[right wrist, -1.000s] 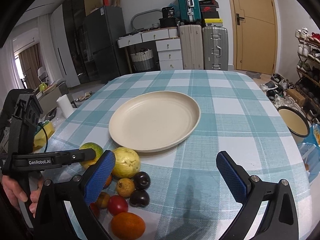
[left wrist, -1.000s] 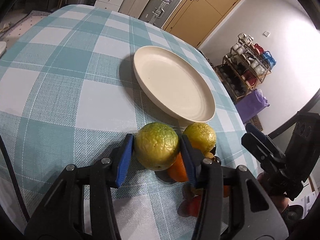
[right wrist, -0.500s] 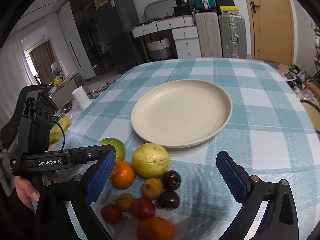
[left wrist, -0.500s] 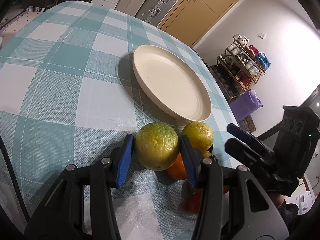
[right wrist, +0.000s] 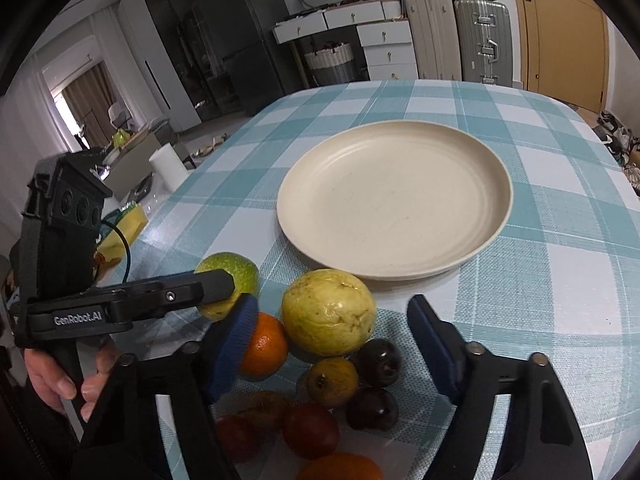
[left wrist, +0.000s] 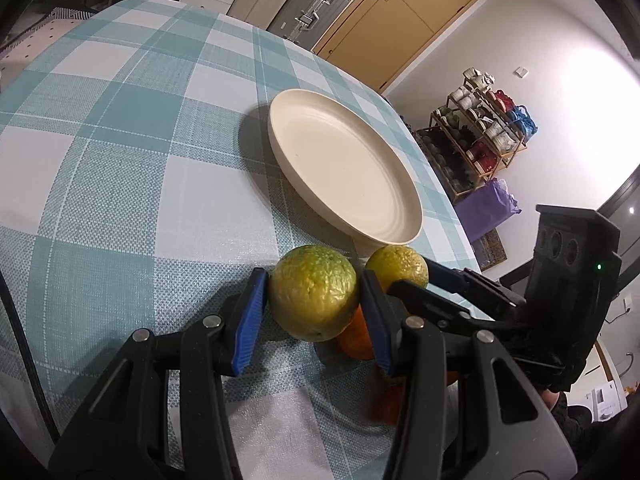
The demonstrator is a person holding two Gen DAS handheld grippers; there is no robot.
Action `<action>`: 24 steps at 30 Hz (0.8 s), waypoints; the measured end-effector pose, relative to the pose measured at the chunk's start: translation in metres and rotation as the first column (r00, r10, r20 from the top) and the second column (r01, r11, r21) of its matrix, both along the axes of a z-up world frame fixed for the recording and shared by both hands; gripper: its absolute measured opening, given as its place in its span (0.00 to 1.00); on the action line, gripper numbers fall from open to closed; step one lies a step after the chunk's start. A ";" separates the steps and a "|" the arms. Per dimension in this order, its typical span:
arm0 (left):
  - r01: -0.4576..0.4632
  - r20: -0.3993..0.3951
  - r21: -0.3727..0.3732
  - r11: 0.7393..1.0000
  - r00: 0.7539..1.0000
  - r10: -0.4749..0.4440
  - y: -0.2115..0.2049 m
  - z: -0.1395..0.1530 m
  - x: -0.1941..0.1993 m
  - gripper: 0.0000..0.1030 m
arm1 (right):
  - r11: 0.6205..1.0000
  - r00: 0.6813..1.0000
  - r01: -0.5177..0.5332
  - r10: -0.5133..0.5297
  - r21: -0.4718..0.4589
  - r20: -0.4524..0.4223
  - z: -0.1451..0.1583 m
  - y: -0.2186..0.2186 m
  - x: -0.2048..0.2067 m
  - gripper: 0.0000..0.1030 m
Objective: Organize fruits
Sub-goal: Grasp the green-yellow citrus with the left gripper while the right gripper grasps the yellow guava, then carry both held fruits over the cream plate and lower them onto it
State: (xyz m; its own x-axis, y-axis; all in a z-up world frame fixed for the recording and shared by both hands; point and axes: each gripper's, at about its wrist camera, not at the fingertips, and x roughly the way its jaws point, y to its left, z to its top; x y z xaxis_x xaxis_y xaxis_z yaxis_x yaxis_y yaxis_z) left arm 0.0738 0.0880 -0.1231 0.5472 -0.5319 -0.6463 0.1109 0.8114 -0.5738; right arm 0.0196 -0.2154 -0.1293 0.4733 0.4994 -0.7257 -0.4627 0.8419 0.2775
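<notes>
My left gripper [left wrist: 313,280] is shut on a green-yellow citrus [left wrist: 314,296], held just above the checked cloth; the right wrist view shows that citrus [right wrist: 236,268] at the left. A cream plate [left wrist: 344,168] [right wrist: 394,200] lies bare beyond the fruit pile. My right gripper [right wrist: 332,306] has its jaws closing around a large pale yellow fruit [right wrist: 328,312] [left wrist: 396,264], with a gap still on each side of it. An orange [right wrist: 264,346], two dark plums [right wrist: 378,356], a small brownish fruit [right wrist: 332,382] and red fruits [right wrist: 310,428] lie under the right gripper.
A person's hand [right wrist: 60,376] grips the left gripper's handle. Suitcases [right wrist: 482,40], white drawers [right wrist: 384,44] and a door [right wrist: 560,32] stand beyond the table's far edge. A shoe rack [left wrist: 480,132] is off the table's right side.
My right gripper has moved in and down over the fruit pile and its jaws have narrowed around the yellow fruit. The left gripper keeps still with the green citrus.
</notes>
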 end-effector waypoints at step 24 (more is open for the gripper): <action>-0.082 0.085 0.201 0.976 0.994 0.065 -0.011 0.045 -0.009 0.42 | 0.995 0.998 -0.024 0.019 0.093 0.052 0.022 -0.014 -0.006 0.50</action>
